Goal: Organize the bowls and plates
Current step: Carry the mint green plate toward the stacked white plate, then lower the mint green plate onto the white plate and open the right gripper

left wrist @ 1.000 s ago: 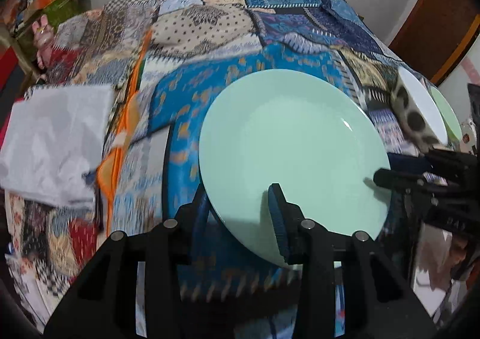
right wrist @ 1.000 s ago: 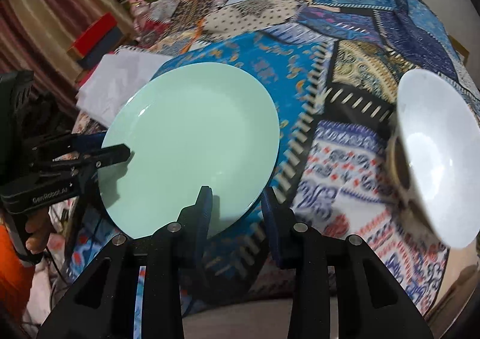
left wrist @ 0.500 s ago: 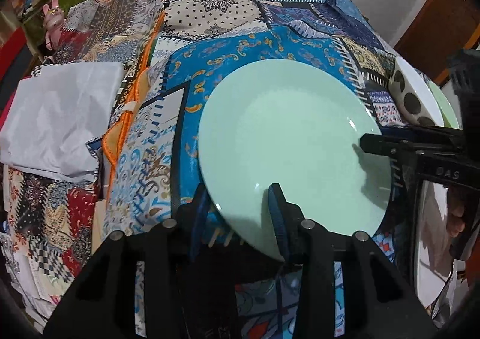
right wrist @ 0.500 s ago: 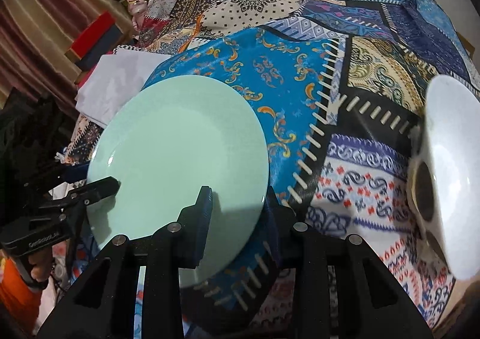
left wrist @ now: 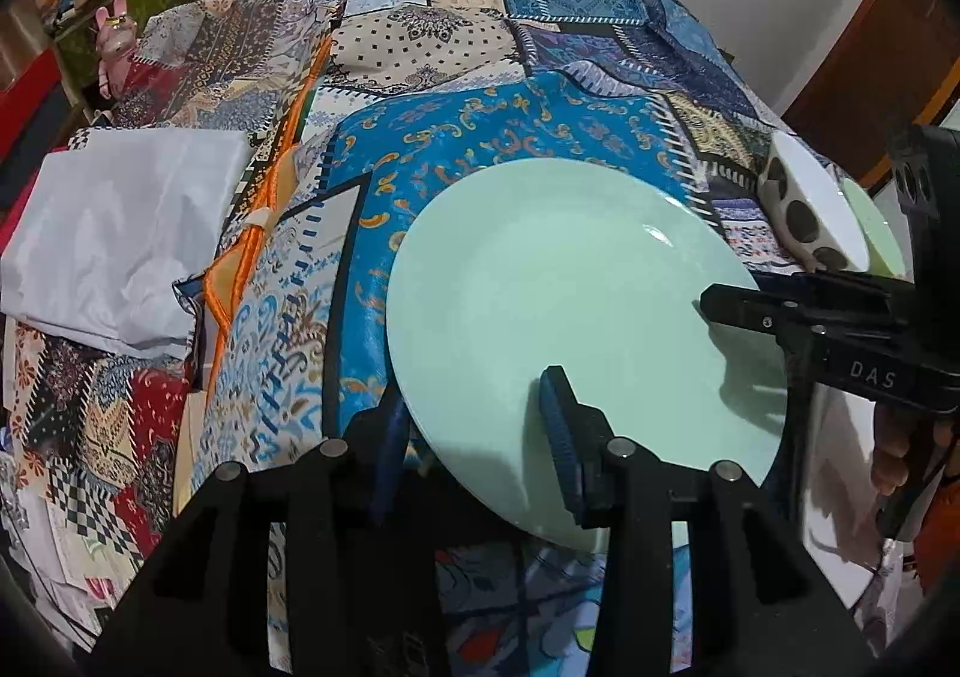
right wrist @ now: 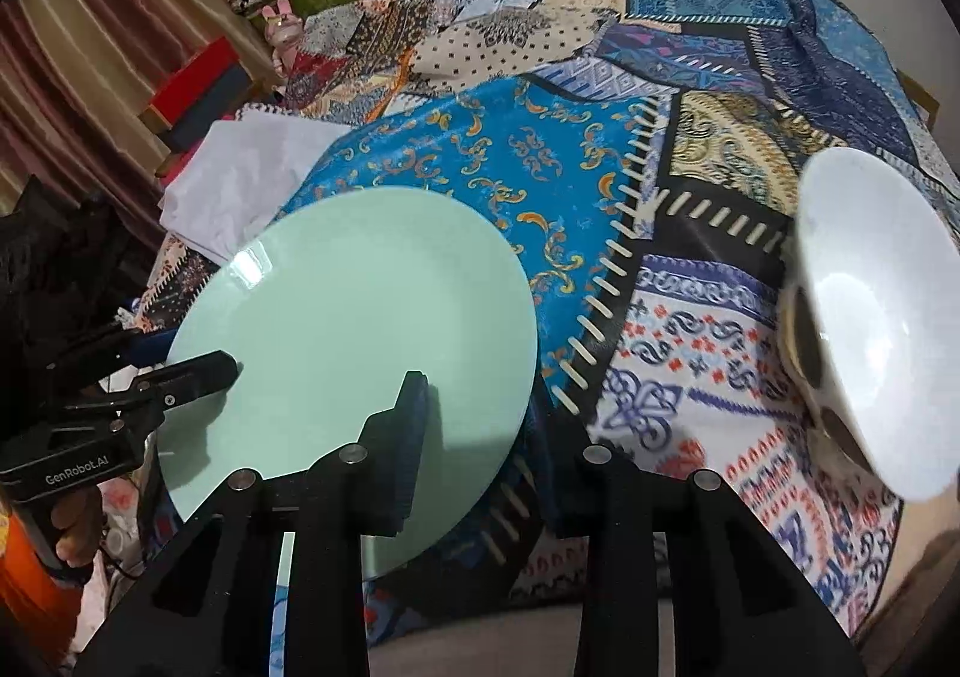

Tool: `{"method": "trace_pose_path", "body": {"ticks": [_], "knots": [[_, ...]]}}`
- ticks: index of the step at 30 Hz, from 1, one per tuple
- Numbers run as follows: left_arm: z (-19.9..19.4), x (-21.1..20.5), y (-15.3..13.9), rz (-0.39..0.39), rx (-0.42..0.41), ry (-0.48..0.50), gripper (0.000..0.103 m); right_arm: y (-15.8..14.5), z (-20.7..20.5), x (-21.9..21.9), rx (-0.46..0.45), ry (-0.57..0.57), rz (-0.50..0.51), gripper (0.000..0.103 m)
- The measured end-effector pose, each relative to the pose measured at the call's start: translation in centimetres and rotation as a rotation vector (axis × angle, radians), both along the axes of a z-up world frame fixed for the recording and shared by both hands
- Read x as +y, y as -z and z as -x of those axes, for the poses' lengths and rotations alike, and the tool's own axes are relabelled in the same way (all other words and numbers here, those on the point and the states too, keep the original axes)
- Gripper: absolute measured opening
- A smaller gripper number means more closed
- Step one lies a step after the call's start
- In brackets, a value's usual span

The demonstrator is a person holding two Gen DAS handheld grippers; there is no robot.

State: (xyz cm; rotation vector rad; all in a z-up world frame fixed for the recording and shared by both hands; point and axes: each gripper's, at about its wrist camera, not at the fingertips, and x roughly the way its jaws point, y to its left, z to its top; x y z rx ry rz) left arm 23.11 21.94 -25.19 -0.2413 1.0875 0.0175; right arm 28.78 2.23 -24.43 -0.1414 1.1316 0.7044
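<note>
Mint-green plate [left wrist: 576,317]: lower centre of the left wrist view, lower left of the right wrist view [right wrist: 360,341], over a patchwork cloth [left wrist: 516,149] and gripped at two places on its rim. Left gripper [left wrist: 474,437]: one finger above the plate, one below its near rim, the rim pinched between them; its fingers have just eased slightly wider yet the plate sits between them. Right gripper [right wrist: 486,437]: one finger on the plate's upper face, the other under the edge, closed on the rim after narrowing a little. Each view shows the opposite gripper side-on: the right gripper enters from the right edge of the left wrist view [left wrist: 756,311], the left gripper from the left edge of the right wrist view [right wrist: 198,371]. White bowl with dark spots [right wrist: 870,317]: large at the right edge of the right wrist view, small at the upper right of the left wrist view [left wrist: 810,215]. Pale green dish [left wrist: 873,227]: behind that bowl, seen in the left wrist view only. White folded cloth [left wrist: 114,227]: left side of the left wrist view. Pink rabbit figure [right wrist: 282,26]: upper left.
</note>
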Motion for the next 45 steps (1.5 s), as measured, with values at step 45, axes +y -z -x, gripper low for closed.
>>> {"method": "trace_pose_path", "body": {"ticks": [45], "knots": [[9.9,-14.7,-10.7,-0.050,-0.148,0.133,0.042,-8.1,10.6,-15.1,-0.138,0.148,-0.165,0.028]]}}
